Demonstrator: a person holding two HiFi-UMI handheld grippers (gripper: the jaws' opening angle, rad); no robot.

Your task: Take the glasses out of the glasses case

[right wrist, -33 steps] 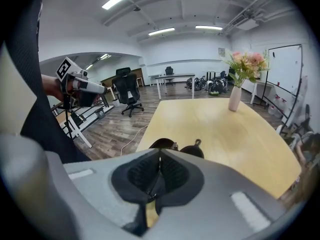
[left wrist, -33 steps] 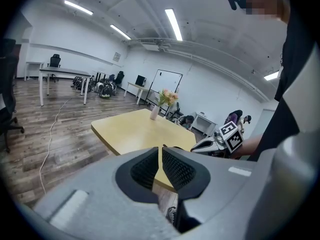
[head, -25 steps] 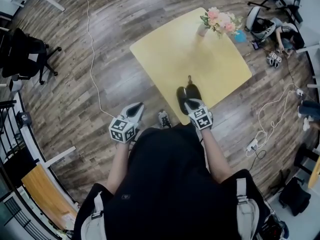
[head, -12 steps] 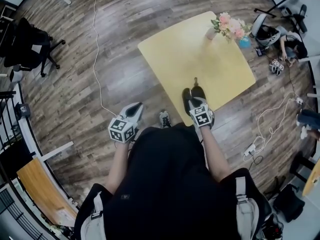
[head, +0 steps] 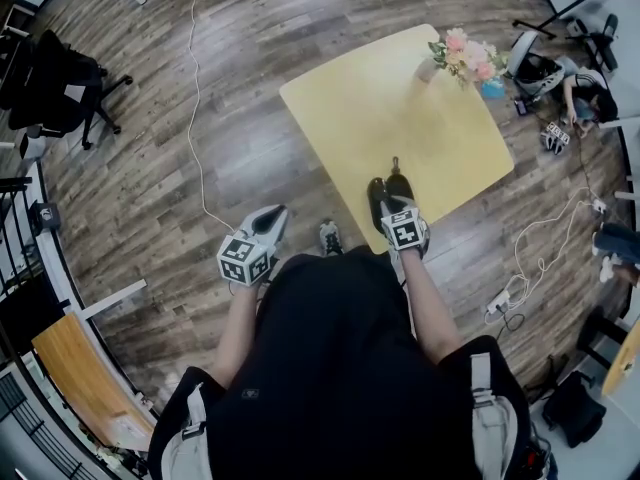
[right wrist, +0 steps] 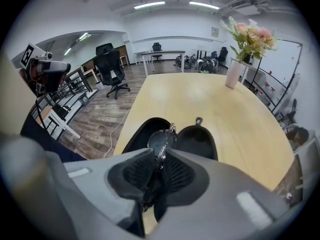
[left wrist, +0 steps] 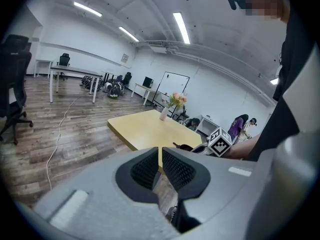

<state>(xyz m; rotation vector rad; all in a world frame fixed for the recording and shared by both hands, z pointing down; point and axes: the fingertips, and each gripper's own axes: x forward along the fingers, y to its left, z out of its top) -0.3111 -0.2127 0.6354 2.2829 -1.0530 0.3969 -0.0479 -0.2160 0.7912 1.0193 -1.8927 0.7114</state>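
- One pair of glasses [right wrist: 161,143] is clamped in my right gripper [right wrist: 159,160], lens toward 12 o'clock, between the halves of the open glasses case [right wrist: 197,140] on the surface [right wrist: 225,104].
- At 9 o'clock my left gripper [left wrist: 160,160], jaws together on nothing, hangs well apart.

I'm getting bright, even light from the long white ceiling strip lights [right wrist: 150,5], and shadows are soft. A pale sheen lies on the light yellow wooden tabletop [right wrist: 220,114]. Every view bows strongly at the edges, and both gripper views have black rounded corners. Up close, the grey left gripper [left wrist: 159,151] looks soft and out of focus.
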